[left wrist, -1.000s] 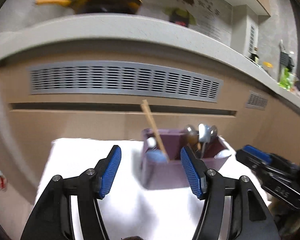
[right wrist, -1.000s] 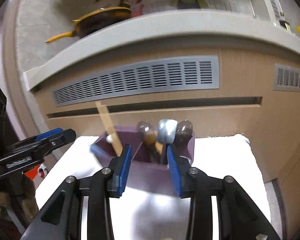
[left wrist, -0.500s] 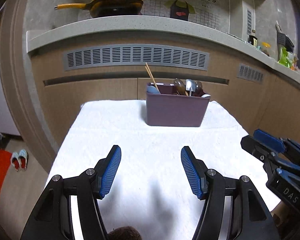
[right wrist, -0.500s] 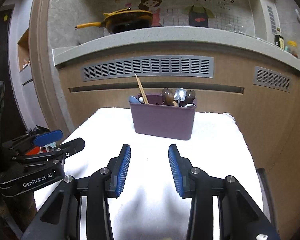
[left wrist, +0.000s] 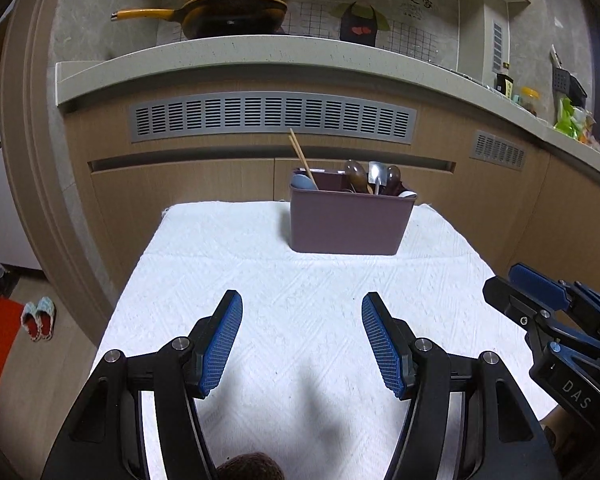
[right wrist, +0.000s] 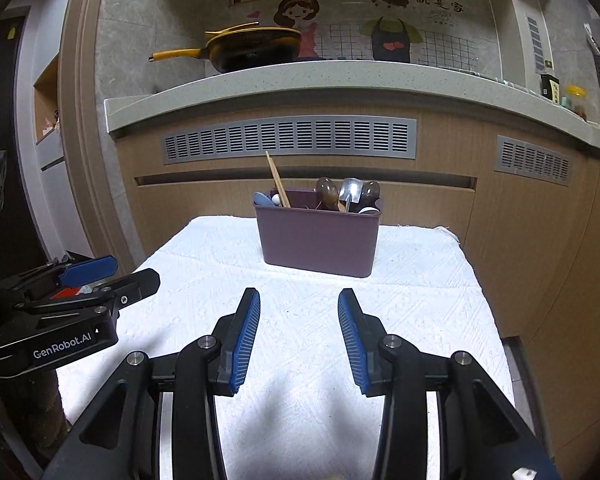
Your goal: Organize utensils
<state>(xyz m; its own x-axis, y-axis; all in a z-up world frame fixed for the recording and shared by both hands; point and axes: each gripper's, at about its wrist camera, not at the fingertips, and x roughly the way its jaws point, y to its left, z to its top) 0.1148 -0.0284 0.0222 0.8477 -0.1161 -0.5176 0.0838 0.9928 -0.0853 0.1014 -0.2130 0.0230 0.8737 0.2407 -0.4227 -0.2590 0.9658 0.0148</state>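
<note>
Both tongs are hovering empty over the white-clothed table (left wrist: 260, 280): left tongs (left wrist: 302, 340) wide apart, right tongs (right wrist: 299, 336) half apart. Utensils are standing in the purple caddy (right wrist: 320, 240) (sorting apparently complete); nothing is lying loose.

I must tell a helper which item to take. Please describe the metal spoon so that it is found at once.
On the white cloth stands a purple holder. In its right end several spoons stand with bowls up. The metal spoon is the shiny silver one, between two brown spoons.
</note>
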